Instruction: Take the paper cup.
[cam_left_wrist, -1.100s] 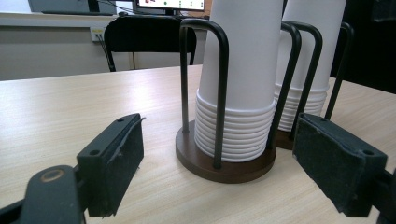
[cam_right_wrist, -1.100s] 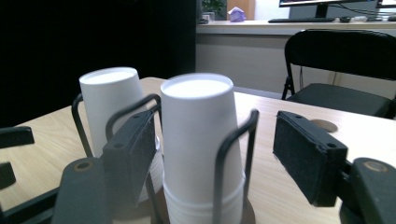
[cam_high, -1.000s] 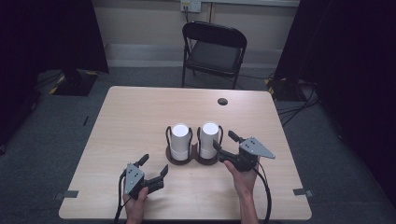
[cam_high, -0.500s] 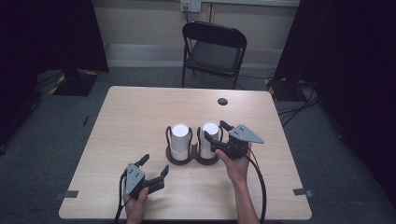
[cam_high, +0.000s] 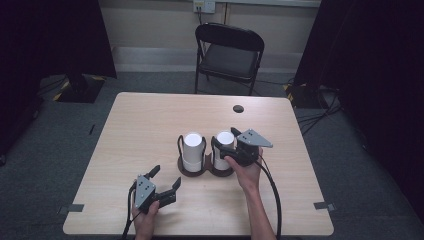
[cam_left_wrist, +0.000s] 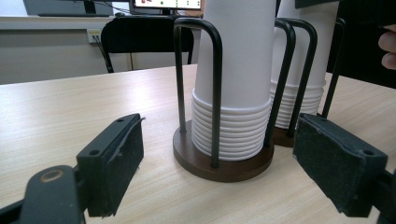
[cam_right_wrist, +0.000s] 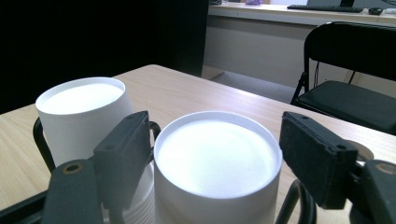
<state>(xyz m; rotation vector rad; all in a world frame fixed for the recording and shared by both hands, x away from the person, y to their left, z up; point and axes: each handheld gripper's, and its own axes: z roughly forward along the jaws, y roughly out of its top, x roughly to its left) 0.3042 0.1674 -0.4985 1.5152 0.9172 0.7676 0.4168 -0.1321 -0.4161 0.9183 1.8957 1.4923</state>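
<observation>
Resting at the near edge of the table (cam_high: 125, 130), at about seven o'clock from the cup holder (cam_high: 192, 171), the left gripper (cam_high: 166, 178) lay low in the person's left hand (cam_high: 145, 220), jaws spread wide and holding nothing. Seen from the left gripper view, its two padded jaws framed the holder's dark round base and black wire hoops, apart from both.

Item, centre of table: a double holder carrying two stacks of white paper cups. Left stack (cam_high: 192, 150) stood upright inside its hoops; right stack (cam_high: 223, 147) stood just beside it, at three o'clock.

Item, right gripper (cam_high: 225, 142), held in the right hand (cam_high: 247, 172): raised at the top of the right stack, approaching from four o'clock. Seen from the right gripper view, its jaws stood apart on either side of the top cup's rim (cam_right_wrist: 218, 154), not closed on it; contact could not be told.

Item, far side: a small dark disc (cam_high: 238, 108) on the tabletop at twelve o'clock.

Item, beyond the table: a black folding chair (cam_high: 229, 55) on grey floor.
</observation>
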